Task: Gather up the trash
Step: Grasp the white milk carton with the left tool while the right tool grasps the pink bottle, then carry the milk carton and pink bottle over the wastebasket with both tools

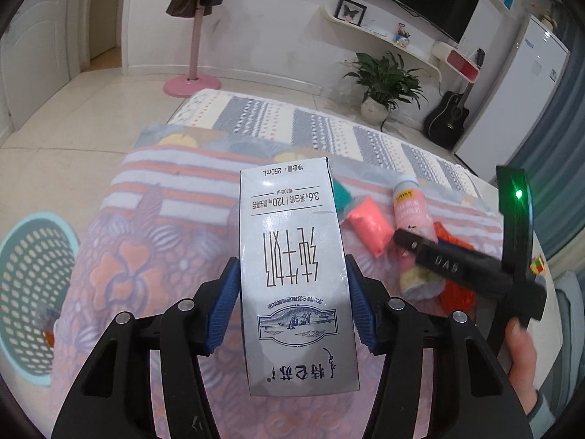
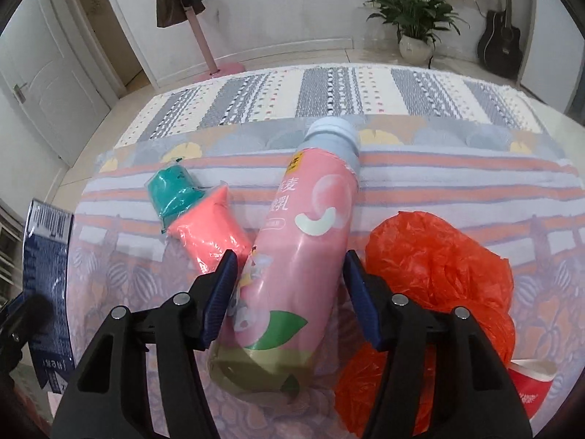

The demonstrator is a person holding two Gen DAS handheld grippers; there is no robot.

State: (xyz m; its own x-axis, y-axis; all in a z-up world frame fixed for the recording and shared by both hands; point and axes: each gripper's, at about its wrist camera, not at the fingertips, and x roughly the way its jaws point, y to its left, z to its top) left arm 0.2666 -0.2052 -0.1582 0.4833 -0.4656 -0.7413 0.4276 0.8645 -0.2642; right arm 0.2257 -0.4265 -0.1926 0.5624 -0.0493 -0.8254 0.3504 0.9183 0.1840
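Note:
My left gripper is shut on a silver milk carton and holds it above the patterned tablecloth. The carton's dark side also shows at the left of the right wrist view. My right gripper is open, with its fingers on either side of a pink bottle that lies on the cloth; the left pad is close to the bottle, the right pad stands a little apart. The bottle also shows in the left wrist view, partly behind the right gripper.
A pink packet and a teal packet lie left of the bottle. A crumpled orange plastic bag lies right of it, with a red cup at its lower right. A teal mesh basket stands on the floor at left.

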